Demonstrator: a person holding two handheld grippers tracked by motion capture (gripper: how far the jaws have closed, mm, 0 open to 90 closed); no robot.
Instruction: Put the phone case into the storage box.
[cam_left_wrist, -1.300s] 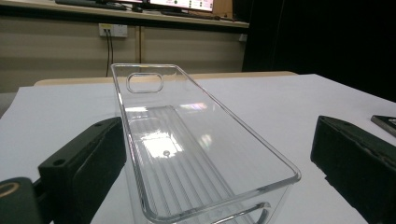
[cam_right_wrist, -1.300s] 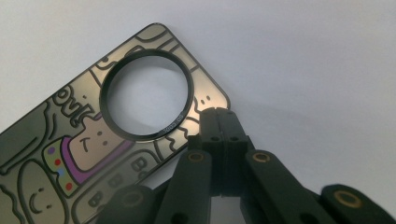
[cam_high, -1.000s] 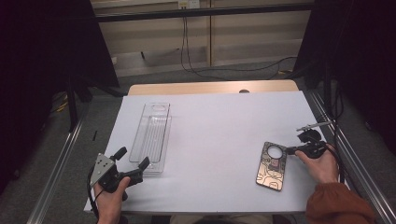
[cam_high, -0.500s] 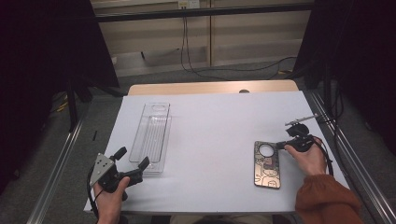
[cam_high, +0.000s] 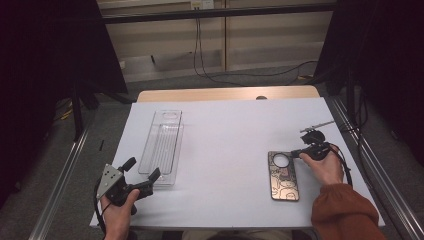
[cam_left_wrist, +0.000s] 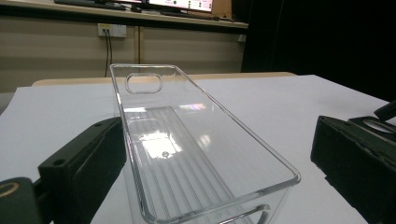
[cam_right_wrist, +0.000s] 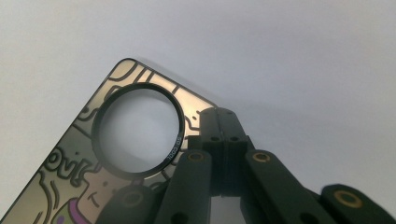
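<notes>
At the right side of the table, the right gripper is seen with its two black jaws pressed flat together, nothing being held between them. In the right gripper view the closed tips are laid over the top right corner of the phone case, beside its round camera opening; whether the tips actually press on the case cannot be told. The case is observed lying flat on the white table cover, its printed cartoon back turned up, with its long side running away from the person. The gripper is borne by the right hand, from which an orange sleeve runs to the bottom edge of the high view.

At the near left corner of the cover, the left gripper is held with its jaws spread wide and empty. In the left gripper view the near end of the clear plastic tray is framed between the two jaws; no contact with either jaw can be confirmed. The tray is noted as upright and empty, with a ribbed floor and a handle slot cut at its far end. It is set lengthwise on the left half of the cover, well apart from the phone case. The left hand is seen at the cover's front edge.
</notes>
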